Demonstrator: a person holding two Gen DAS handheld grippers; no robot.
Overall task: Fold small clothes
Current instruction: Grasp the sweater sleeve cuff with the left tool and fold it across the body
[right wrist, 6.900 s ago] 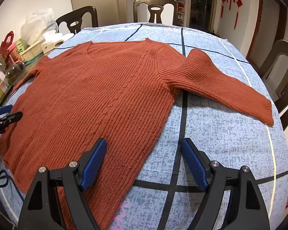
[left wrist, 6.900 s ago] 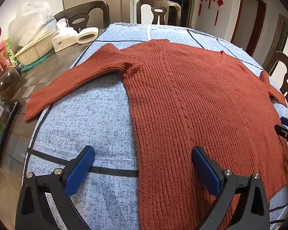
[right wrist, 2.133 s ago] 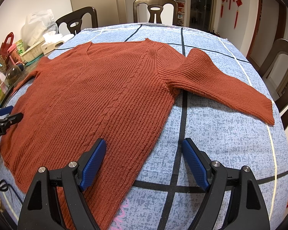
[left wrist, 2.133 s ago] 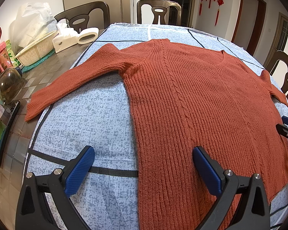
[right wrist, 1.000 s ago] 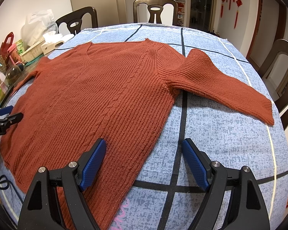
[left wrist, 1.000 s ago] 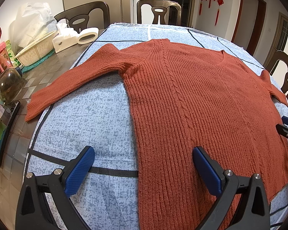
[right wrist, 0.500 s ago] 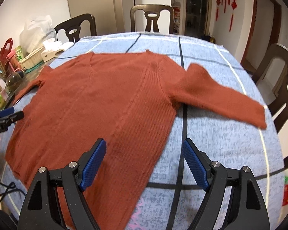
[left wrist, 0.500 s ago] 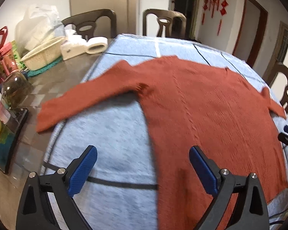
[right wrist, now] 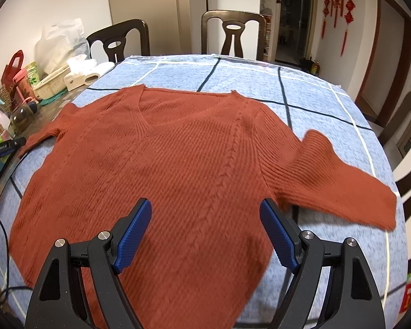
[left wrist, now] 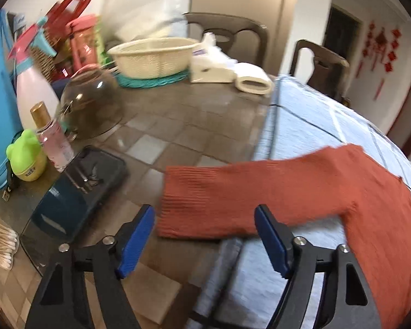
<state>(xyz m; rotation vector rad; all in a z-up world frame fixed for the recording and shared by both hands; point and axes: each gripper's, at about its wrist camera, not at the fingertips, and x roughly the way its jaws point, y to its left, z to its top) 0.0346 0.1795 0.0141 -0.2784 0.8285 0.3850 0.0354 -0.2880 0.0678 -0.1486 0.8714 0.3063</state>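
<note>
Now the sweater's left cuff (left wrist: 189, 205) just ahead of the left claw (left wrist: 202, 235), jaws apart, narrowing, nothing between

Rust-red ribbed V-neck sweater (right wrist: 183, 170) flat on table, sleeves spread.

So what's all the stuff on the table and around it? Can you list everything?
Rust-red knitted sweater: one, spread flat on the cloth.
Blue checked tablecloth: one, covering most of the table.
Cream woven basket: one, on a teal mat at the bare end of the table.
White tissue box: one, beside the basket.
Clear glass bowl: one, upside down.
Pink spray bottle: one, at the table's edge.
Green frog-shaped bottle: one, near the spray bottle.
Dark wooden chairs: several around the table.
Red hanging decorations: on the far wall.
Left gripper: black, blue pads, open, cuff end of the sweater's sleeve between its pads.
Right gripper: black, blue pads, open above the sweater.
</note>
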